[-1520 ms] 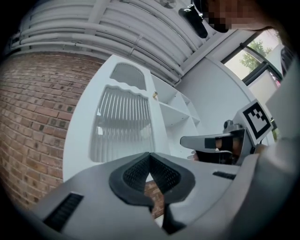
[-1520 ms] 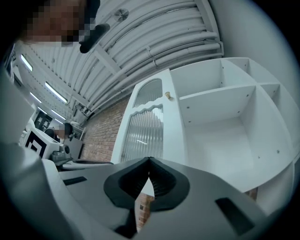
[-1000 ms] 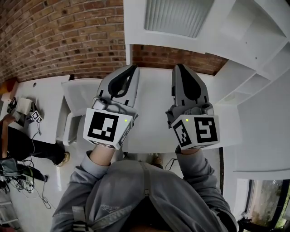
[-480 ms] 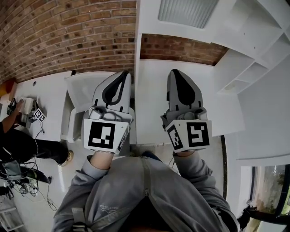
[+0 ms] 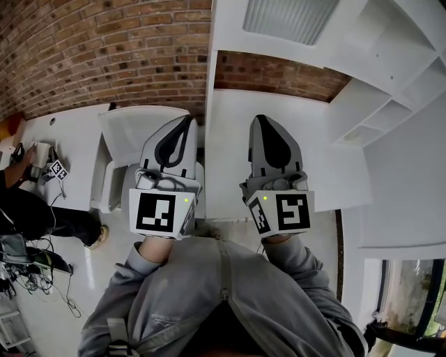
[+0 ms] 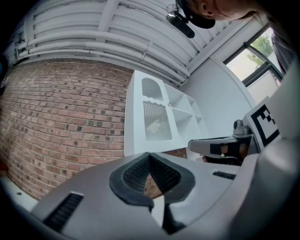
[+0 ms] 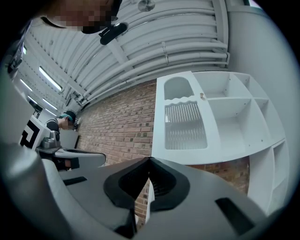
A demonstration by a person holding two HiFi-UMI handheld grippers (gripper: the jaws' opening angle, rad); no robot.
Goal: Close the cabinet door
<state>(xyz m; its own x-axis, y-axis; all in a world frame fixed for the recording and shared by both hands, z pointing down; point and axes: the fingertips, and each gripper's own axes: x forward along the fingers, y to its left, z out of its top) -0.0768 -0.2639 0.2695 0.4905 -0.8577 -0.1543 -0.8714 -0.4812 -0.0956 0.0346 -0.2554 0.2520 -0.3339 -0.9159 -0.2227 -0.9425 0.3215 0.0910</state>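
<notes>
Hovering low centre: left gripper [image 5: 186,122], right gripper [image 5: 259,120], fingers pressed together, holding nothing | cabinet door [image 5: 279,21] upper centre, apparently flush with cabinet [image 5: 380,104], above worktop [image 5: 334,174]; ajar or not, unclear | risk: shut tips skidding on ribbed pane [image 7: 185,124] if pressed there, slamming door.

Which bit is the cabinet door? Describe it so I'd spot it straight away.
Start at the brick wall; a tall white cabinet of open shelves rises in front of it. The cabinet door is the flat panel at the end next to the bare brick. Unlike the bare cubbies beside it, it alone has a ribbed pane with a wavy-edged arch above.
</notes>
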